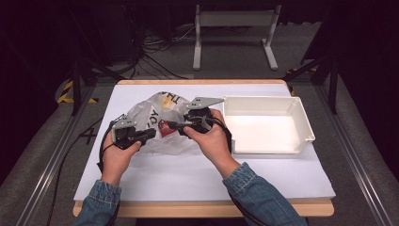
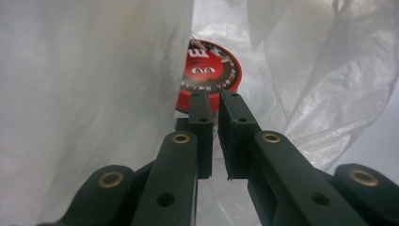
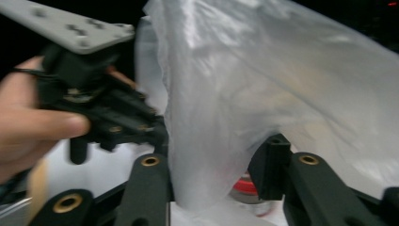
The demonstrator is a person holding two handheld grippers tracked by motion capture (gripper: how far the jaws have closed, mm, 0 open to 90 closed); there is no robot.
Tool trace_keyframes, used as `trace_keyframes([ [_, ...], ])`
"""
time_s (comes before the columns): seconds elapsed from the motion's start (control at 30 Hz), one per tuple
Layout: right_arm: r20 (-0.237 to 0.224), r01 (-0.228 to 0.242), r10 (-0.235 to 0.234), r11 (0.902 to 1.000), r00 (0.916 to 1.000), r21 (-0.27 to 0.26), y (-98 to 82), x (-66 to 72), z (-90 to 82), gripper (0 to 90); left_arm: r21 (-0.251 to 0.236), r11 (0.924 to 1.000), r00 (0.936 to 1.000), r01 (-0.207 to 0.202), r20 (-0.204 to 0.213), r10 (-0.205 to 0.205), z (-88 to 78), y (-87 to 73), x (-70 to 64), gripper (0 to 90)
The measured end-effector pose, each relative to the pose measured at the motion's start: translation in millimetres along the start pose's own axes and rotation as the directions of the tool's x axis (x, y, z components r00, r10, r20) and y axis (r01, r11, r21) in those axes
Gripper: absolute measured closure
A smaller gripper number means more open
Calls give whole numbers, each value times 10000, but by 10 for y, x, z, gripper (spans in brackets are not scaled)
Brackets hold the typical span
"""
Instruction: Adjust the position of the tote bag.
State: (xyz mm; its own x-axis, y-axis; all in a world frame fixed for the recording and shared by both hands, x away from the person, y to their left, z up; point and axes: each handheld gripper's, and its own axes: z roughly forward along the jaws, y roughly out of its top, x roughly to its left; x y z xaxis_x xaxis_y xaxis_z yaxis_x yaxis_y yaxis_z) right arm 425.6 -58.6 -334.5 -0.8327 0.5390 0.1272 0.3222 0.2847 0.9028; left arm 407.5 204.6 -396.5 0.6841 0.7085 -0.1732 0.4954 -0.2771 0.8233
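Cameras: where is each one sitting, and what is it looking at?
High view: above the person's side, looking down on the table, bag and white bin; both hands and denim sleeves show.
Left gripper view: rides the left gripper, facing into the bag at a red tin; its black fingers stand nearly together.
Right gripper view: rides the right gripper, facing the bag film lying between its fingers; the left hand shows too.
Shared: all three show the bag.

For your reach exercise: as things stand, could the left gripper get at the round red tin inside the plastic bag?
Probably yes. The left gripper points through the bag's open mouth straight at the red tin; no film lies between, though its jaws are nearly shut.
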Motion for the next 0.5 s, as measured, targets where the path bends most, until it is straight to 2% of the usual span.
trace_keyframes([
  [0.03,0,0,0,10000,10000,0,0,0,0,643,0,10000,10000,0,0,0,0,0,0,839],
  [0.07,423,185,-193,9996,9989,190,-1,-43,37,648,170,9999,10000,-8,10,7,5,-21,15,840],
  [0.1,423,185,-193,9996,9989,190,-1,-43,37,648,170,9999,10000,-8,10,7,5,-21,15,839],
  [0.17,808,403,-441,9980,9958,483,-17,-83,85,621,387,9992,9999,87,100,-91,11,-46,30,838],
  [0.23,1023,539,-608,9962,9929,690,-43,-125,131,542,600,9982,9999,77,123,-84,24,-70,46,834],
  [0.27,1156,754,-865,9924,9895,972,-75,-174,180,397,661,9978,9999,75,86,-81,31,-81,53,821],
  [0.3,1225,892,-1028,9897,9871,1117,-94,-198,203,334,828,9965,9999,144,78,-151,48,-104,69,808],
  [0.37,1312,1015,-1181,9868,9843,1262,-115,-220,220,299,916,9956,9998,202,74,-209,57,-115,77,782],
  [0.4,1552,1140,-1373,9821,9783,1498,-156,-266,239,242,1044,9941,9995,308,62,-317,76,-136,93,775],
  [0.43,1552,1140,-1373,9821,9783,1498,-156,-266,239,242,1044,9941,9995,308,62,-317,76,-136,93,770],
  [0.5,1779,1154,-1455,9787,9732,1696,-194,-323,247,231,1107,9934,9995,294,-106,-284,89,-152,116,768],
])
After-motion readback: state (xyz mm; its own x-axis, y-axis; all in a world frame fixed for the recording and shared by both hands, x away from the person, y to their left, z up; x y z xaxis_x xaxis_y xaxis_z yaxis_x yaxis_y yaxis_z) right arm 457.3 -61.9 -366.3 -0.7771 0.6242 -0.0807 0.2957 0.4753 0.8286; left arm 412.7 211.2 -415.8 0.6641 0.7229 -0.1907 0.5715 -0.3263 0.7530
